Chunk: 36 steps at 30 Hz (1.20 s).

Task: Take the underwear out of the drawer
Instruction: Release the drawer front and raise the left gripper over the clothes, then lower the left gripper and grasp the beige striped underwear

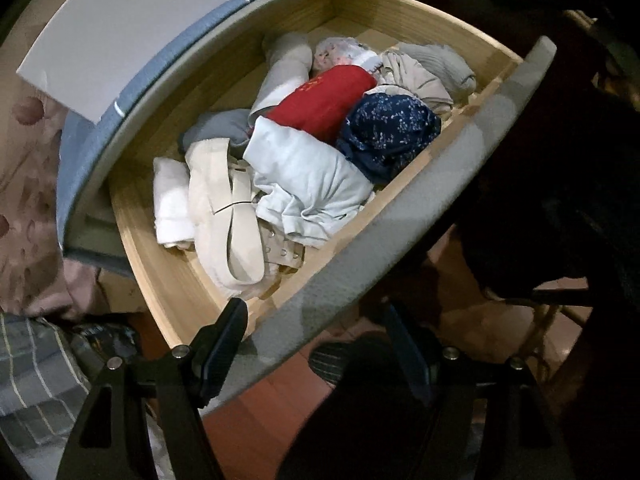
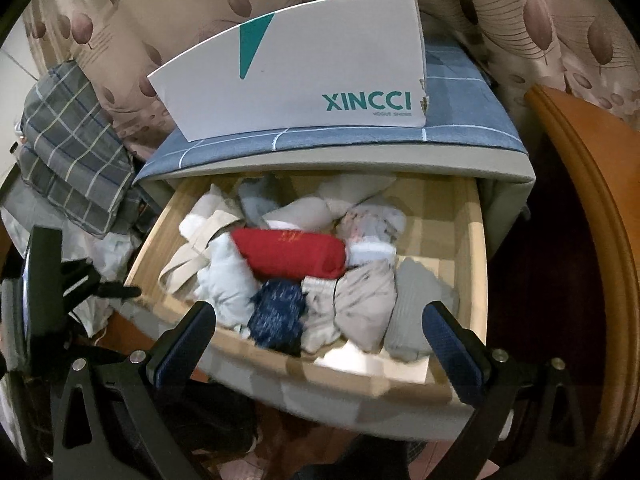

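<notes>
The wooden drawer (image 2: pixel 476 248) is pulled open and full of folded underwear and clothes. A red piece (image 2: pixel 290 254) lies in the middle, a navy dotted piece (image 2: pixel 276 316) at the front, pale grey and beige pieces (image 2: pixel 362 304) beside it. In the left wrist view the same drawer (image 1: pixel 160 248) shows the red piece (image 1: pixel 324 104), the navy piece (image 1: pixel 390 134), a light blue piece (image 1: pixel 304 184) and a cream bra (image 1: pixel 224 208). My right gripper (image 2: pixel 320 344) is open and empty just above the drawer's front edge. My left gripper (image 1: pixel 316 340) is open and empty at the drawer's front panel (image 1: pixel 400 232).
A white XINCCI shoe box (image 2: pixel 304 80) stands on the blue checked cloth (image 2: pixel 460 88) above the drawer. A folded grey plaid cloth (image 2: pixel 76 148) lies at the left. A floral curtain (image 2: pixel 560 20) hangs behind. An orange wooden edge (image 2: pixel 592 184) is at the right.
</notes>
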### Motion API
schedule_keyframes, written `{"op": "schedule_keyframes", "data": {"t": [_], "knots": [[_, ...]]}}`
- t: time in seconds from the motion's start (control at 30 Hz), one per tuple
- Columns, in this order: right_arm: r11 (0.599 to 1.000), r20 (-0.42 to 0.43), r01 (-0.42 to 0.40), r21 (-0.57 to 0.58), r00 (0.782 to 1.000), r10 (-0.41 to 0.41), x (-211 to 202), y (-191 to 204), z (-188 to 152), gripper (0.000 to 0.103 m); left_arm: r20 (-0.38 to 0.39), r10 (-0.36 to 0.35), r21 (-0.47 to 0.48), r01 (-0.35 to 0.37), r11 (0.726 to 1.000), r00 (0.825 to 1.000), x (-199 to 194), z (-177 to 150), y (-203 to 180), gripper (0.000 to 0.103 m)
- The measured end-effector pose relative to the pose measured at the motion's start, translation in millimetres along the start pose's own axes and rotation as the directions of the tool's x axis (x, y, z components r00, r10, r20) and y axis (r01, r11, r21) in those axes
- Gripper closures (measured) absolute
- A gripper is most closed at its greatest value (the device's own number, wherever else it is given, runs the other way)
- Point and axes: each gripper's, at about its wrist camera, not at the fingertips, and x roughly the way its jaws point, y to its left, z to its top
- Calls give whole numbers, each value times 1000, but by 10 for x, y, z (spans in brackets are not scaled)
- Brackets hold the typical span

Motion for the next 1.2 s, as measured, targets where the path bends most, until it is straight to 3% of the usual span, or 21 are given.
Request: {"op": "schedule_keyframes", "data": {"t": [0.33, 0.47, 0.57, 0.63, 0.77, 0.83, 0.9, 1.0, 1.13, 1.2], "knots": [[1000, -23, -16, -9, 1000, 15, 45, -37, 55, 0, 47, -103, -142, 108, 984, 994, -63, -44, 122, 30], [1000, -31, -20, -1, 999, 20, 63, -45, 52, 0, 104, -205, -268, 226, 936, 973, -89, -79, 321, 30], [1000, -37, -20, -1, 999, 20, 73, -41, 40, 0, 138, -215, -297, 247, 922, 967, -165, -107, 338, 30], [1000, -39, -19, -2, 999, 19, 77, -38, 42, 0, 180, -251, -316, 297, 901, 951, -252, -149, 368, 30], [1000, -39, -20, 1, 999, 20, 84, -28, 42, 0, 229, -213, -374, 288, 882, 950, -387, -166, 510, 30], [1000, -39, -19, -1, 999, 19, 84, -21, 36, 0, 237, -167, -427, 257, 867, 957, -401, -175, 653, 30], [1000, -41, -16, -4, 999, 16, 89, -22, 33, 0, 235, -161, -471, 258, 844, 958, -363, -172, 793, 30], [1000, -47, -14, -6, 999, 13, 107, -18, 21, 0, 223, -181, -558, 277, 782, 958, -267, -158, 1013, 30], [1000, -45, -15, -4, 999, 15, 107, -14, 18, 0, 240, -229, -650, 332, 684, 943, -141, -119, 1234, 30], [1000, -47, -17, -3, 999, 17, 114, -11, 19, 0, 231, -250, -671, 340, 659, 940, -57, -81, 1282, 30]]}}
